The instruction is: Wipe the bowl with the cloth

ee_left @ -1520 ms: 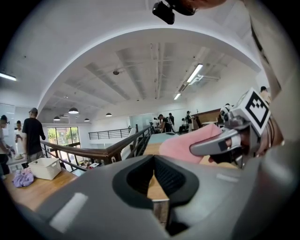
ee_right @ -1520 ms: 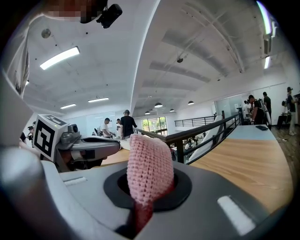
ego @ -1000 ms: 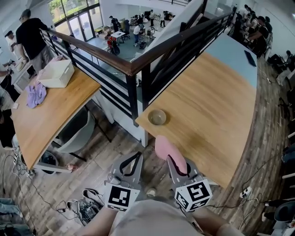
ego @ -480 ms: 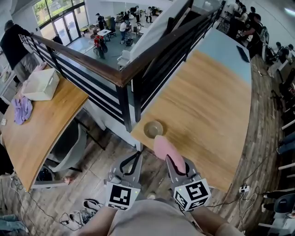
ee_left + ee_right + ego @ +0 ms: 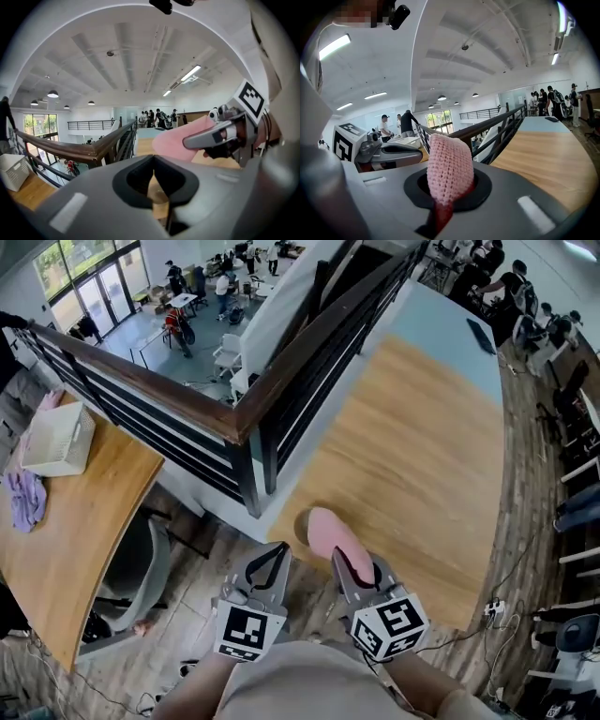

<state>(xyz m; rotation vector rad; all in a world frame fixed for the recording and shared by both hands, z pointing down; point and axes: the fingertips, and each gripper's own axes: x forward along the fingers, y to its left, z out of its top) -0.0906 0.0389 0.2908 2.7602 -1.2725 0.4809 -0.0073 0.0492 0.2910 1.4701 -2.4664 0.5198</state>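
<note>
Since a second ago: both grippers have come forward towards the table. The bowl, then clear on the near corner with a gap before the cloth, is now almost wholly covered by it in the head view. The side desk has slid towards the left edge of that view.

Left gripper: jaws pressed together, tips meeting, nothing between them. The left gripper view confirms this, showing only a thin seam and an empty loop behind it. It hangs over the floor just short of the table's near edge.

Right gripper: pinching the cloth. The right gripper view shows the pink knitted cloth standing up out of the jaws, its lower end clamped in the slot. From the left gripper view the same cloth sticks forward past the right gripper.

Bowl: on the near left corner of the table. Only a thin dark arc shows at the cloth's left side, probably its rim. Cannot tell whether the cloth touches it or hangs above.

Surroundings: dark railing runs along the table's left side, with a lower floor and people beyond it. The side desk carries a white box and a purple rag beside it.
</note>
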